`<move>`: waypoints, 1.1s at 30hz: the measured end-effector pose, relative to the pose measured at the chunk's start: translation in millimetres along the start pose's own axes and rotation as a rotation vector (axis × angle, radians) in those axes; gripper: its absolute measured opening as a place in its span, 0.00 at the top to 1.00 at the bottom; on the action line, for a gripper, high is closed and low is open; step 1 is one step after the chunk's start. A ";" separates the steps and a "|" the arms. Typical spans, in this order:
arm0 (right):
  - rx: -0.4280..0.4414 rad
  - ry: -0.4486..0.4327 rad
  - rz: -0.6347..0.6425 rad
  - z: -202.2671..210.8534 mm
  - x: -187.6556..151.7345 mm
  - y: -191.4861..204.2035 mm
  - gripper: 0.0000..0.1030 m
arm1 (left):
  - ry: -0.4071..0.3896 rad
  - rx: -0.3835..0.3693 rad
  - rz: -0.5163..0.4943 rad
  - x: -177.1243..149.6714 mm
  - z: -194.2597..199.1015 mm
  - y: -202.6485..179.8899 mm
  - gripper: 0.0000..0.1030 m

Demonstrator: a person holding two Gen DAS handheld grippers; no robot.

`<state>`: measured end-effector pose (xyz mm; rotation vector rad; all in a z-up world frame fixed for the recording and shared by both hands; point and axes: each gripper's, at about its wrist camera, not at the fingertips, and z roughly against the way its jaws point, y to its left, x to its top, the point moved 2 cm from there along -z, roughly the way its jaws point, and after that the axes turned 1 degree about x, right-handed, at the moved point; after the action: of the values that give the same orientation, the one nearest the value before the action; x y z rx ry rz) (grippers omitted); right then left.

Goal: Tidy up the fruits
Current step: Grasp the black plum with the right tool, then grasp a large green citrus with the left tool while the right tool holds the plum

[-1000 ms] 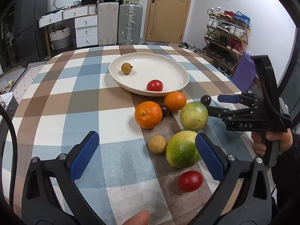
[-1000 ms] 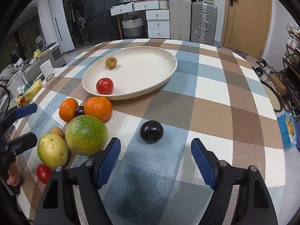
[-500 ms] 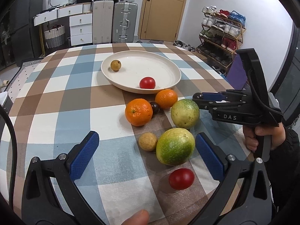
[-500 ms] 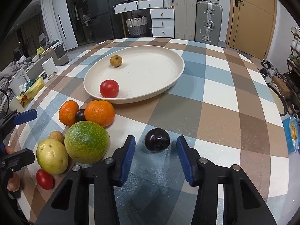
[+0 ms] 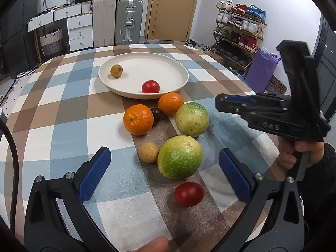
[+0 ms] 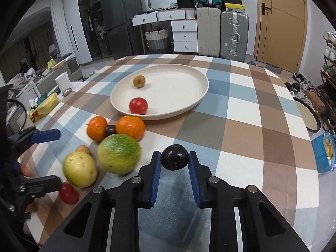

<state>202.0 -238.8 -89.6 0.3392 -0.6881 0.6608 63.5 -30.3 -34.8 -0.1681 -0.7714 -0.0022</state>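
The right gripper [image 6: 174, 163] is pinching a glossy, dark purple round fruit [image 6: 174, 160] between its blue pads; being a near-sphere, the fruit is showing no clear long axis or heading. It is sitting right at the fingertips above the checked tablecloth [image 6: 247, 126]. The left gripper [image 5: 164, 172] is holding its fingers spread wide, with a mottled green round fruit [image 5: 180, 157] and a small tan fruit [image 5: 148, 152] lying between them. Beyond both is sitting the cream oval plate [image 5: 178, 71].

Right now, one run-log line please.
right gripper: shut on round dark plum | left gripper: open | round cream plate: two fruits
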 end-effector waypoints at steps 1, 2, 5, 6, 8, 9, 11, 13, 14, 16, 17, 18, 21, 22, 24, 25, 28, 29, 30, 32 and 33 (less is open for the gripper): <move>0.008 -0.006 -0.002 3.2 -1.3 1.5 0.74 | 0.000 0.002 -0.001 -0.6 -0.9 -1.0 0.00; 0.015 -0.015 -0.004 6.4 -2.6 3.1 0.74 | 0.002 0.008 -0.003 -1.0 -2.1 -1.9 0.01; 0.022 -0.012 0.011 10.3 -4.4 7.2 0.74 | -0.006 0.011 -0.024 -1.3 -3.1 -7.0 0.09; 0.023 -0.016 0.010 11.9 -4.8 8.0 0.74 | -0.004 0.010 -0.033 -1.4 -3.6 -8.2 0.12; 0.030 -0.012 0.005 12.2 -6.0 8.4 0.74 | 0.004 0.010 -0.075 -2.2 -3.9 -14.7 0.22; 0.027 -0.013 0.005 12.5 -6.4 8.4 0.74 | 0.009 0.005 -0.094 -2.8 -4.1 -17.4 0.22; 0.027 -0.014 0.005 13.8 -6.9 8.8 0.74 | 0.017 -0.001 -0.111 -3.8 -4.1 -20.2 0.26; 0.026 -0.017 0.005 14.2 -6.8 8.8 0.74 | 0.019 -0.022 -0.113 -4.1 -4.4 -20.6 0.33; 0.024 -0.017 0.005 14.3 -6.8 8.6 0.74 | 0.026 -0.025 -0.116 -4.7 -5.3 -21.0 0.36; 0.025 -0.018 -0.001 14.8 -7.2 6.7 0.74 | 0.036 -0.024 -0.124 -6.3 -7.4 -22.3 0.42; 0.026 -0.017 -0.005 14.4 -7.3 5.9 0.74 | 0.038 -0.024 -0.124 -6.9 -9.1 -22.3 0.44; 0.026 -0.016 -0.006 14.2 -7.4 5.1 0.74 | 0.044 -0.030 -0.122 -7.8 -10.0 -22.7 0.46; 0.025 -0.014 -0.006 14.9 -7.9 3.3 0.74 | 0.056 -0.035 -0.135 -10.0 -10.3 -24.6 0.51; 0.027 -0.015 -0.007 15.2 -7.8 2.7 0.74 | 0.058 -0.037 -0.138 -10.4 -10.4 -25.1 0.51; 0.027 -0.019 -0.011 16.4 -7.0 1.3 0.74 | 0.059 -0.033 -0.137 -11.1 -10.9 -25.6 0.51; 0.028 -0.020 -0.013 16.8 -6.8 0.5 0.74 | 0.061 -0.033 -0.134 -11.4 -12.7 -25.1 0.51; 0.027 -0.020 -0.015 17.3 -6.8 -0.2 0.74 | 0.073 -0.026 -0.119 -13.2 -18.6 -25.5 0.51; 0.027 -0.021 -0.015 17.7 -6.9 -0.1 0.74 | 0.073 -0.021 -0.119 -13.5 -19.2 -26.3 0.51; 0.028 -0.020 -0.014 18.0 -6.8 0.1 0.74 | 0.071 -0.017 -0.119 -13.8 -19.4 -27.2 0.52; 0.031 -0.021 -0.011 17.8 -6.7 0.4 0.74 | 0.063 -0.022 -0.113 -13.4 -19.0 -27.4 0.55; 0.031 -0.021 -0.009 18.2 -6.7 0.4 0.74 | 0.064 -0.032 -0.109 -13.2 -19.4 -27.3 0.55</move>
<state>189.2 -250.5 -80.8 0.3784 -0.6969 0.6604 65.7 -60.9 -53.5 -0.1558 -0.7158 -0.1229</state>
